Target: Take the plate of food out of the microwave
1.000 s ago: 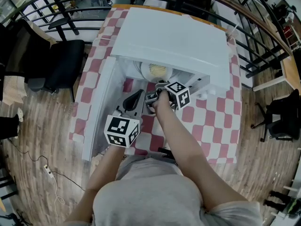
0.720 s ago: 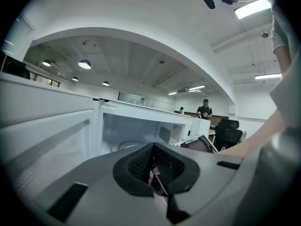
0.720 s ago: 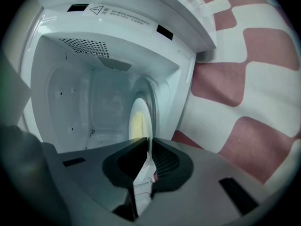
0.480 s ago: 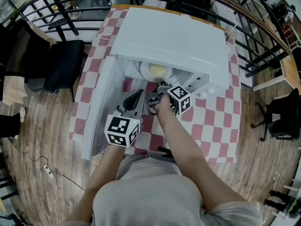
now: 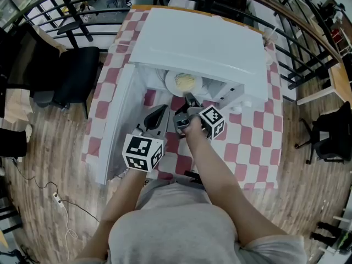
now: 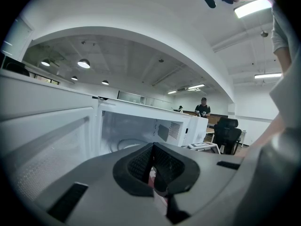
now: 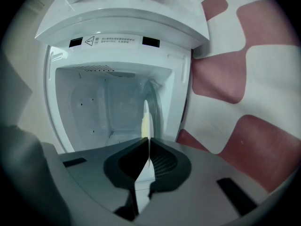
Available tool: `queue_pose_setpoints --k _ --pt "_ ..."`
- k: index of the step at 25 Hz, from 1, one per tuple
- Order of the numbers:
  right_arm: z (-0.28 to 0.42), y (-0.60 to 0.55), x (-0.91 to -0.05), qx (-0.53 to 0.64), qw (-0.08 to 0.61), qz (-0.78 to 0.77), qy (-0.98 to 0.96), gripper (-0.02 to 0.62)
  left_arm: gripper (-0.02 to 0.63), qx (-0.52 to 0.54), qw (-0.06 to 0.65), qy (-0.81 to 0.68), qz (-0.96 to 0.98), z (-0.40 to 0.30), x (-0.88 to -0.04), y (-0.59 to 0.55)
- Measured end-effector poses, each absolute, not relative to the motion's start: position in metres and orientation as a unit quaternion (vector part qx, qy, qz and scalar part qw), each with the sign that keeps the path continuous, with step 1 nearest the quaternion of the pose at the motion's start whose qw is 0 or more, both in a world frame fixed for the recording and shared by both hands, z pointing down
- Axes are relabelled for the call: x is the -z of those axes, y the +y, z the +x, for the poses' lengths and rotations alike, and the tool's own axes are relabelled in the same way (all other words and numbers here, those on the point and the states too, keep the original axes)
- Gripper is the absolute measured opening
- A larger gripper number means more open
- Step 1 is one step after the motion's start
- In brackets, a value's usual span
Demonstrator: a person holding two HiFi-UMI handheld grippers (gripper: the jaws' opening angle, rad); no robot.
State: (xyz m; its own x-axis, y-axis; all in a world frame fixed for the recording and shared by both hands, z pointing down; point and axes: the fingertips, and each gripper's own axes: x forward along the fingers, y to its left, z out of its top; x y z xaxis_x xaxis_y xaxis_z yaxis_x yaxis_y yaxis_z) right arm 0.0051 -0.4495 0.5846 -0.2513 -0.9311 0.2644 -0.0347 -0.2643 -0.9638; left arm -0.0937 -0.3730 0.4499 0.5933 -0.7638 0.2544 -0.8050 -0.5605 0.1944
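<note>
A white microwave [image 5: 203, 43] is seen on a table [image 5: 250, 142] covered with a red-and-white checked cloth, set toward the table's far edge. Its door [image 5: 116, 126] is swung open toward the table's left edge. The plate [image 5: 170, 81] lies in the mouth of the oven cavity. Its far part is covered by the front edge of the microwave's top, and its near part shows in the head view. A pale yellow heap of food [image 5: 185, 82] is carried on the middle of the plate.

The right gripper [image 5: 190, 99] is held just in front of the opening, with its tips at the near rim of the plate. In the right gripper view the plate is seen edge-on as a thin white strip, yellow along one side, running from between the pads [image 7: 160, 160] up into the cavity. The jaws have just been closing and are clamped on that rim. Whether the plate is lifted off the oven floor cannot be told.

The left gripper [image 5: 157, 116] is held lower and to the left, above the cloth between the open door and the right gripper, apart from the plate. Its jaws are pressed together at the tips, and nothing is gripped between them.
</note>
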Motion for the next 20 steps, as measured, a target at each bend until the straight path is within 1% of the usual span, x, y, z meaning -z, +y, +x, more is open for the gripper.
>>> queue_pose_setpoints --k 20 --pt "0.009 -0.420 -0.555 0.598 0.382 -0.485 0.512 0.031 0.003 -0.059 0.134 -0.429 0.891 -0.092 -0.437 -0.349"
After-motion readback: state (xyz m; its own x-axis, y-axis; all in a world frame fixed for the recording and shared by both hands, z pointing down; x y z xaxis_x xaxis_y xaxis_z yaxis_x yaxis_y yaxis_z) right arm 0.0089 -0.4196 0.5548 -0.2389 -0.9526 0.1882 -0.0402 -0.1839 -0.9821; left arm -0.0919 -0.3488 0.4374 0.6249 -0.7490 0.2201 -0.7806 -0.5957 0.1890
